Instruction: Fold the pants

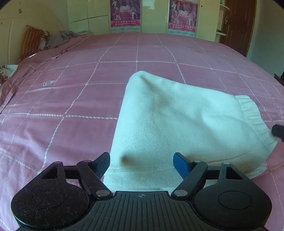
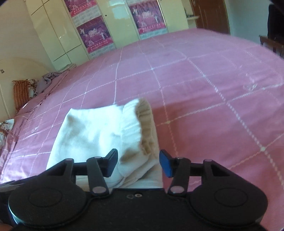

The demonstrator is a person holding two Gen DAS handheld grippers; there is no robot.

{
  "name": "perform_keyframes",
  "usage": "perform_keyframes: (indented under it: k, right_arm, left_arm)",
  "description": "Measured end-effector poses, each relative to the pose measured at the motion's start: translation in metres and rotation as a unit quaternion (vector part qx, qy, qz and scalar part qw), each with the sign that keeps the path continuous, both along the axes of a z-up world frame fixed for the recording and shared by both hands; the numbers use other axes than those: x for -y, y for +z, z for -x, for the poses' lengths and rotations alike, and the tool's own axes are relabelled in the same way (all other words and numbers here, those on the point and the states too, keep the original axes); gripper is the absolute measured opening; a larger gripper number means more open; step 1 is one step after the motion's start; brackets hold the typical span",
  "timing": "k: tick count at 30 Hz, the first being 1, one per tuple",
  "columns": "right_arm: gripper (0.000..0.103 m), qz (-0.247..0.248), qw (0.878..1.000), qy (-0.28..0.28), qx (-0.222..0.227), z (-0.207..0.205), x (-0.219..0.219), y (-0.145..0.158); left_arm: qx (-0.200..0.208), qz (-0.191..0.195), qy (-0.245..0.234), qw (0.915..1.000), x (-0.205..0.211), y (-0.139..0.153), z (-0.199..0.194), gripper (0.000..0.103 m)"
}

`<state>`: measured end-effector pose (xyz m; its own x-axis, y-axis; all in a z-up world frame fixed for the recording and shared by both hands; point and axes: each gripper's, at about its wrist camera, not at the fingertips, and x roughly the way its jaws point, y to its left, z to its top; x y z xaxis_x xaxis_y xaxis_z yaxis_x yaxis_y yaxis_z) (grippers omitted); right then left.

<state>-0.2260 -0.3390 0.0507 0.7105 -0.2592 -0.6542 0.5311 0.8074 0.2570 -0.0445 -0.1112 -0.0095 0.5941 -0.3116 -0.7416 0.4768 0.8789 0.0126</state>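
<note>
Cream-white pants (image 1: pixel 168 120) lie folded in a compact bundle on the pink checked bedsheet (image 1: pixel 71 99). Their ribbed elastic waistband (image 1: pixel 250 113) is at the bundle's right end. My left gripper (image 1: pixel 142 159) hovers open over the near hem end, and neither pad touches the cloth. In the right wrist view the pants (image 2: pixel 92 129) show the waistband (image 2: pixel 142 128) gaping, with the beige inside visible. My right gripper (image 2: pixel 138 160) is open over that waistband corner, with cloth lying below the gap and not pinched. A dark fingertip (image 1: pixel 278 131) of it shows at the left wrist view's right edge.
An orange striped pillow (image 1: pixel 30 40) and a crumpled grey cloth (image 1: pixel 58 38) lie at the bed's far left. Pale wardrobe doors with purple posters (image 1: pixel 182 16) stand behind the bed. A brown door (image 1: pixel 237 24) is at the far right. Bare sheet surrounds the pants.
</note>
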Motion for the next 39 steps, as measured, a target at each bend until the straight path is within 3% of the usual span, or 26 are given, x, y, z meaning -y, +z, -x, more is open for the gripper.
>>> perform_keyframes:
  k: [2,3,6,9,12,16,24,28,35,39]
  right_arm:
    - [0.044,0.042,0.999,0.005,0.019,0.004,-0.008,0.013]
    - [0.036,0.065,0.997,0.019,0.027,0.002,-0.014,0.02]
    - [0.03,0.112,0.991,0.068,0.018,-0.011,-0.032,0.026]
    - [0.028,0.124,0.988,0.094,-0.019,-0.023,-0.041,0.01]
    - [0.029,0.097,0.984,0.102,-0.105,-0.035,-0.033,-0.03]
    - [0.029,0.055,0.992,0.081,-0.08,-0.03,-0.018,-0.032]
    - [0.034,0.09,0.989,0.092,-0.078,-0.026,-0.033,-0.026]
    - [0.035,0.101,0.991,0.086,-0.032,-0.026,-0.035,-0.001]
    - [0.032,0.098,0.989,0.096,-0.049,-0.054,-0.029,-0.004]
    - [0.031,0.121,0.986,0.108,-0.038,-0.076,-0.029,0.005]
  left_arm:
    - [-0.004,-0.005,-0.002,1.0,0.002,-0.003,-0.001,0.078]
    - [-0.008,-0.006,-0.002,0.9999,0.004,-0.005,0.001,0.078]
    - [-0.018,-0.006,0.003,0.9998,0.003,-0.012,0.003,0.078]
    - [-0.024,0.0,0.008,0.9997,0.001,-0.014,0.003,0.078]
    - [-0.025,-0.005,-0.003,0.9997,0.004,-0.016,0.005,0.079]
    - [-0.019,-0.006,-0.004,0.9998,0.005,-0.018,0.007,0.079]
    - [-0.007,-0.005,-0.009,0.9999,0.003,-0.003,0.007,0.079]
    - [0.014,0.001,-0.022,0.9997,0.009,0.016,0.0,0.079]
    - [-0.007,0.001,-0.027,0.9996,0.03,0.015,-0.028,0.079]
    - [-0.018,0.013,-0.015,0.9996,0.042,0.015,-0.052,0.079]
